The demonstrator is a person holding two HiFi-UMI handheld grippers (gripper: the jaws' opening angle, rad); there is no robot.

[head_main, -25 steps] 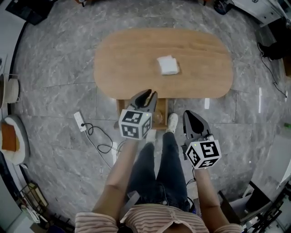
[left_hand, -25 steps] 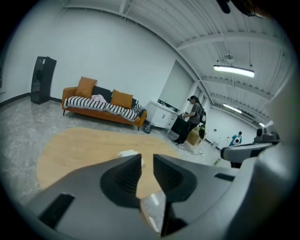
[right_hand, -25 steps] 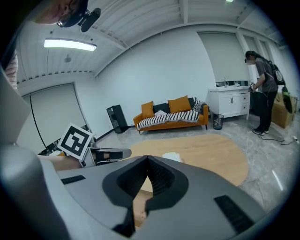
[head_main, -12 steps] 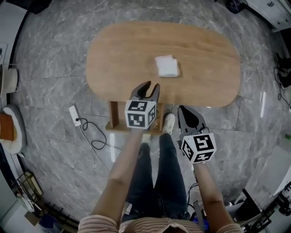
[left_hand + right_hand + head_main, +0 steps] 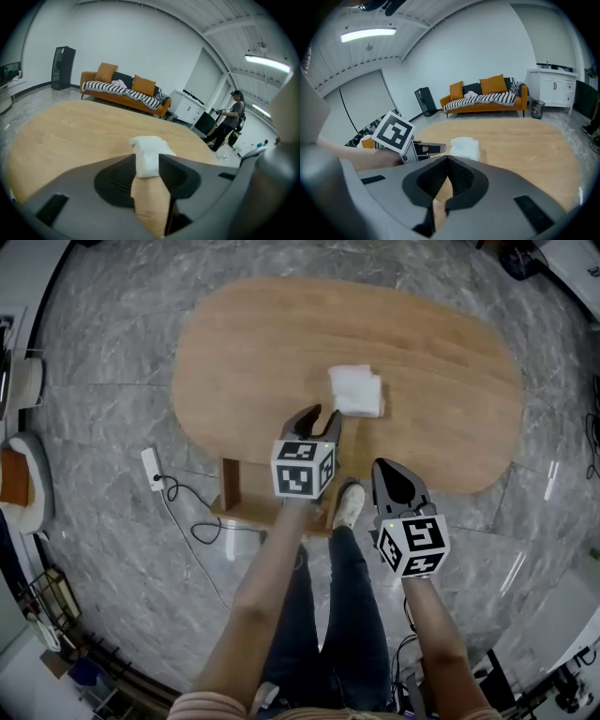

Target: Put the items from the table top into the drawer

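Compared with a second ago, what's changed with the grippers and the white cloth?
The left gripper has moved forward over the near edge of the table toward the white cloth, its jaws opening; the cloth lies just ahead of them, not gripped. The right gripper moved forward too, shut. The cloth stayed put.

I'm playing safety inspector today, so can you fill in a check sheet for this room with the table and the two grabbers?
Surface: oval wooden table, bare except for one thing.
Job's things: white folded cloth lies on the table; wooden frame under the near edge, cannot tell if it is the drawer.
Clutter: nothing seen.
Grippers: left gripper jaws opening, aimed at the cloth, nothing gripped; right gripper jaws together, empty, by the table's near edge.
Cables: white power strip with black cable on the floor.
Surroundings: grey marble floor; orange sofa; person standing far off.
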